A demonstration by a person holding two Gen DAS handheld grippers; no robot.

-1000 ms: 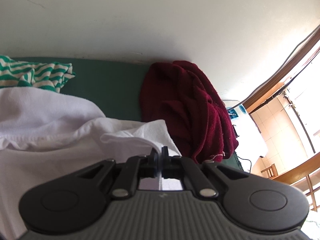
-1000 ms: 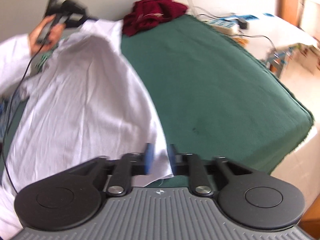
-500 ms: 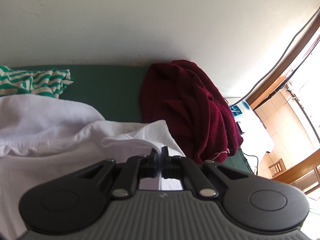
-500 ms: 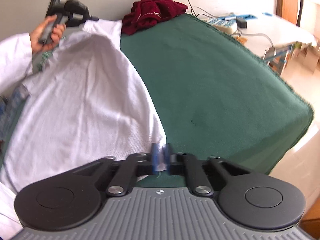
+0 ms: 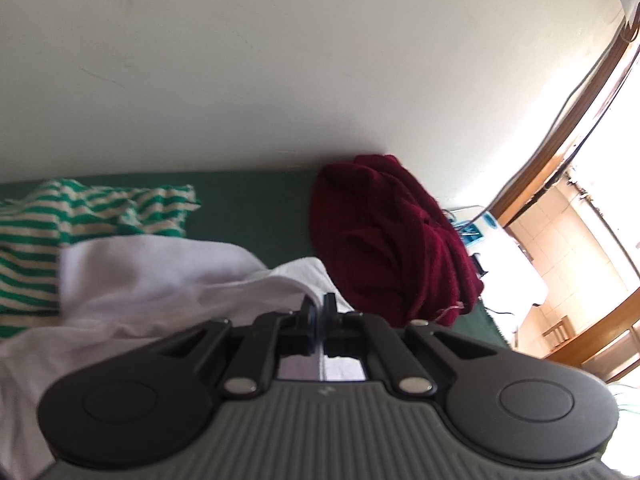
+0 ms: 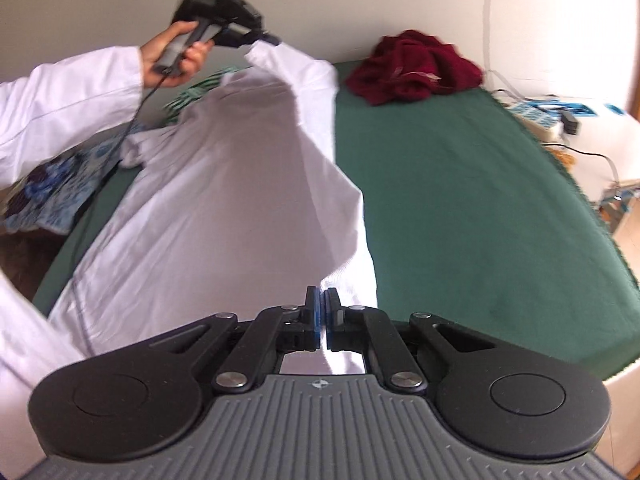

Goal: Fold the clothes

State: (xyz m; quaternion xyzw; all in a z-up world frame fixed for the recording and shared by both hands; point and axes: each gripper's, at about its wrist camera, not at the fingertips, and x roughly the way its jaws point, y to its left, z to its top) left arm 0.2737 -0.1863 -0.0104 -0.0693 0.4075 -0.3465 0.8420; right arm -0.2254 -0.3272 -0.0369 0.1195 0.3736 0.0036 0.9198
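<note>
A white shirt [image 6: 224, 208] hangs stretched above the green-covered table [image 6: 480, 208], lifted at two corners. My right gripper [image 6: 321, 294] is shut on the shirt's near edge. My left gripper [image 6: 272, 40], held by a hand in a white sleeve, is shut on the shirt's far corner. In the left wrist view the left gripper [image 5: 319, 305] pinches white shirt [image 5: 160, 280] fabric between its blue pads, with the cloth bunched below and to the left.
A dark red towel [image 6: 412, 66] [image 5: 392, 236] lies heaped at the table's far end by the wall. A green-and-white striped garment [image 5: 80, 220] lies at far left. A blue patterned cloth [image 6: 60, 184] sits left. A power strip [image 6: 536, 116] and cables lie beyond the table's right edge.
My right gripper closed on the shirt's near edge and lifted it. Both grippers rose, so the shirt now hangs taut off the table. The left grip stayed shut.
</note>
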